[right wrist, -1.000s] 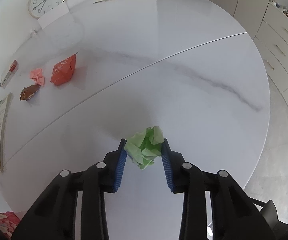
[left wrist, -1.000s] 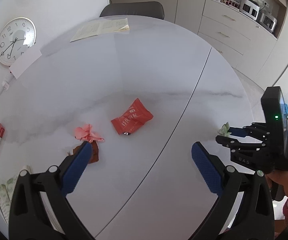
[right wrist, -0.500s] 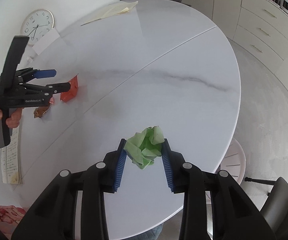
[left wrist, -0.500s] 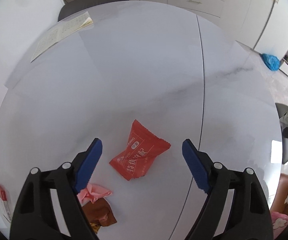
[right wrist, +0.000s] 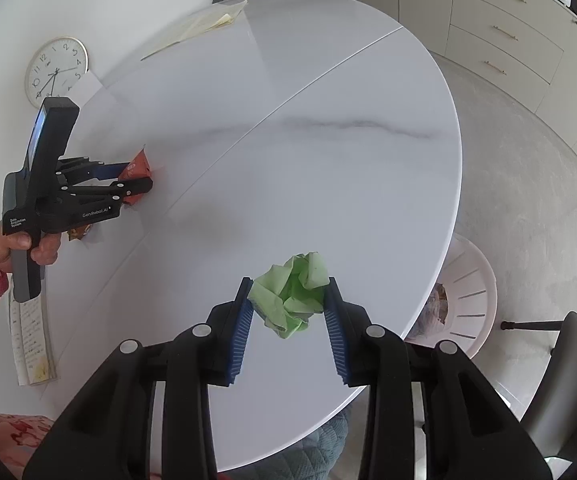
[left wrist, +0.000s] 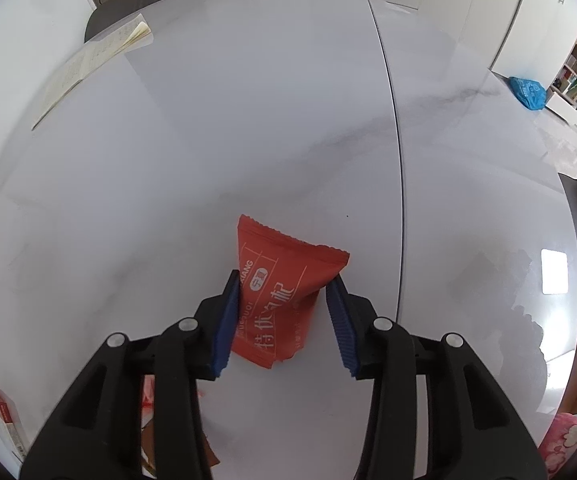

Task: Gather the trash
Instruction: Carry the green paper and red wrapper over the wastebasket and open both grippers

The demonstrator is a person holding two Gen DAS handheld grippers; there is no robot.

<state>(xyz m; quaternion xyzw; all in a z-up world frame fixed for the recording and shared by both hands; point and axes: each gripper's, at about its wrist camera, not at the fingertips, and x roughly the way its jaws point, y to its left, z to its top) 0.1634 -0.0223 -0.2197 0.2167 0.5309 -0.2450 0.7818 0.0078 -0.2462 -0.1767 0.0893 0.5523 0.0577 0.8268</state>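
Left gripper (left wrist: 284,292) down at the white marble table (left wrist: 248,120), jaws just closing in around the red snack wrapper (left wrist: 284,296): left pad touching the wrapper's edge, right pad meeting its far corner, wrapper lying on the table just left of the table's seam (left wrist: 392,128). Firm clamp or not: cannot tell. Seen from the right wrist, same gripper (right wrist: 136,180) held in a hand (right wrist: 20,244), wrapper (right wrist: 138,168) between its fingers.

Right gripper (right wrist: 288,300) clamped on a crumpled green paper ball (right wrist: 294,296), held above the table's near edge. White basket (right wrist: 468,292) on the floor beyond that edge, scraps inside. Open notebook (left wrist: 88,60) at the table's far side; clock (right wrist: 55,70) beside the table.
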